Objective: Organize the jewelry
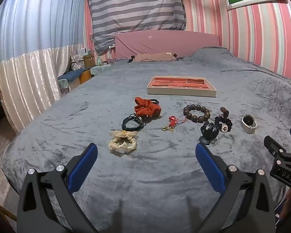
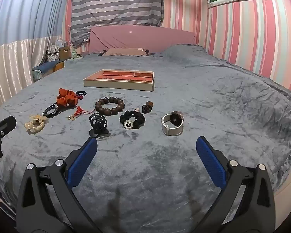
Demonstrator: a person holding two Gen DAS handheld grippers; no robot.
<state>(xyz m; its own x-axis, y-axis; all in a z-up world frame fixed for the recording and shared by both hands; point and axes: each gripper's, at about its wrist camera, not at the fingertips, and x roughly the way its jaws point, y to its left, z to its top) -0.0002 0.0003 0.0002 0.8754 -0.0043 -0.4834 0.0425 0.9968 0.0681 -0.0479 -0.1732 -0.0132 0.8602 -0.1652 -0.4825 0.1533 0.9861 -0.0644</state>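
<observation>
Blue-padded fingers point(image 1: 83, 165) of the left tool point(image 1: 146, 162) stand spread wide, low over the near part of the grey-blanketed bed point(image 1: 145, 184), pinching nothing. From its own camera the right tool point(image 2: 146, 160) shows the same pose: fingers spread, nothing between them, pointed along the bed toward the headboard. It also pokes into the left wrist view at the far right edge.

Jewelry lies scattered in a loose row on the blanket ahead of both tools. Just beyond the left tool's left finger sits a cream scrunchie point(image 1: 122, 141), with a black cord bracelet point(image 1: 132, 123) behind it and a rust-orange scrunchie point(image 1: 147, 107) farther back, touching the cord bracelet. A red string charm point(image 1: 169, 123) lies mid-row, beside a brown wooden bead bracelet point(image 1: 196, 113). A black claw clip point(image 2: 98, 125) rests close to the right tool's left fingertip. A black scrunchie with a white-framed flower charm point(image 2: 132, 119) sits right of the clip, and a small dark beaded piece point(image 2: 147, 107) lies behind it. A watch with a white strap point(image 2: 172, 123) lies apart at the right end.

Beyond the row, a cream tray with red compartments point(image 2: 118, 86) rests flat near the bed's middle. Bare blanket spreads between the tools and the row, and to the right of the watch as far as the bed's edge.
</observation>
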